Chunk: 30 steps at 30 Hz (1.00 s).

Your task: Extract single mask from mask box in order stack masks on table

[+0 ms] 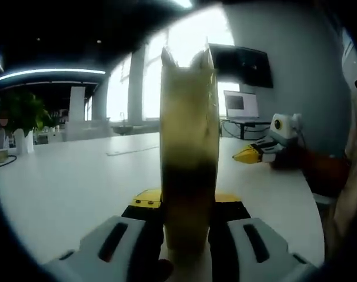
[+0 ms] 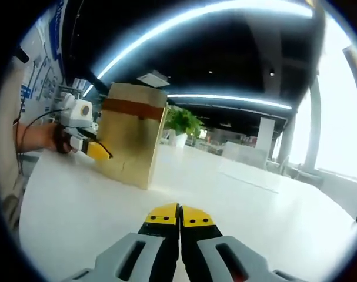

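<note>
A tan cardboard mask box point(image 2: 131, 135) with a brown tape band stands upright on the white table point(image 2: 254, 200). My left gripper point(image 2: 99, 151) holds it from the left side in the right gripper view. In the left gripper view the box point(image 1: 189, 129) rises close up between the jaws of the left gripper point(image 1: 187, 200), which are shut on it. My right gripper point(image 2: 179, 214) is shut with nothing between its yellow tips, a good distance in front of the box. It also appears as the right gripper point(image 1: 249, 154) over the table, held by a hand. No loose mask is visible.
The white table point(image 1: 78, 176) stretches wide around the box. A potted plant point(image 2: 181, 123) stands behind it, another plant point(image 1: 22, 114) at the far left. A laptop point(image 1: 242, 107) and a wall screen point(image 1: 243, 64) sit beyond the table. A person's sleeve point(image 1: 319, 170) is at the right.
</note>
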Motion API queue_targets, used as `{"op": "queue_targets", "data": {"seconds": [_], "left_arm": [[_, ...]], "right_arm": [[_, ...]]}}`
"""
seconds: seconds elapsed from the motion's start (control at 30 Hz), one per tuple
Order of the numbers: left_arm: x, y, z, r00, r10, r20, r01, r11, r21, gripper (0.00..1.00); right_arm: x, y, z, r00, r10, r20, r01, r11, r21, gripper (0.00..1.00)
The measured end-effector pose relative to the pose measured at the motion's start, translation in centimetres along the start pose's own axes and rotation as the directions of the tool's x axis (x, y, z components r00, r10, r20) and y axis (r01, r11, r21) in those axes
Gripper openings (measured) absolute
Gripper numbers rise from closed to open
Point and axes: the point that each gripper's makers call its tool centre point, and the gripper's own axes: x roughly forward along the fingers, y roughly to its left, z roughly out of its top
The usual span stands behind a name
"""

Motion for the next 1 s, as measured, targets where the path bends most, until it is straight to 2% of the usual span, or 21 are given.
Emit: {"op": "queue_targets", "data": {"seconds": [0.4, 0.6, 0.77, 0.83, 0.87, 0.9, 1.0], "left_arm": [[-0.9, 0.7, -0.2, 1.0, 0.023, -0.002, -0.023, 1.0, -0.004, 0.19], [-0.6, 0.7, 0.0, 0.999, 0.039, 0.012, -0.039, 0.999, 0.022, 0.2], [-1.4, 0.6, -0.2, 0.999, 0.033, 0.015, -0.034, 0.999, 0.018, 0.2], [-1.4, 0.5, -0.2, 0.999, 0.034, 0.014, -0.034, 0.999, 0.019, 0.2], [-1.5, 0.5, -0.2, 0.999, 0.034, 0.014, -0.034, 0.999, 0.018, 0.2], [-1.5, 0.5, -0.2, 0.999, 0.034, 0.014, -0.034, 0.999, 0.017, 0.2], [-1.6, 0.4, -0.2, 0.999, 0.035, 0.012, -0.035, 0.999, 0.017, 0.2]], "right_arm": [[0.2, 0.1, -0.5, 0.999, -0.009, -0.032, 0.008, 1.0, -0.023, 0.0], [0.1, 0.1, 0.2, 1.0, 0.0, 0.002, 0.0, 1.0, -0.004, 0.0], [0.1, 0.3, 0.5, 1.0, 0.001, 0.011, -0.001, 1.0, -0.016, 0.0], [0.2, 0.0, 0.9, 1.0, -0.015, 0.018, 0.015, 1.0, -0.026, 0.0], [0.1, -1.2, 0.9, 0.997, -0.081, 0.006, 0.081, 0.996, -0.026, 0.0], [0.2, -1.2, 1.0, 0.997, -0.081, -0.006, 0.08, 0.995, -0.063, 0.0], [0.5, -0.8, 2.1, 0.997, -0.08, -0.007, 0.079, 0.995, -0.066, 0.0]]}}
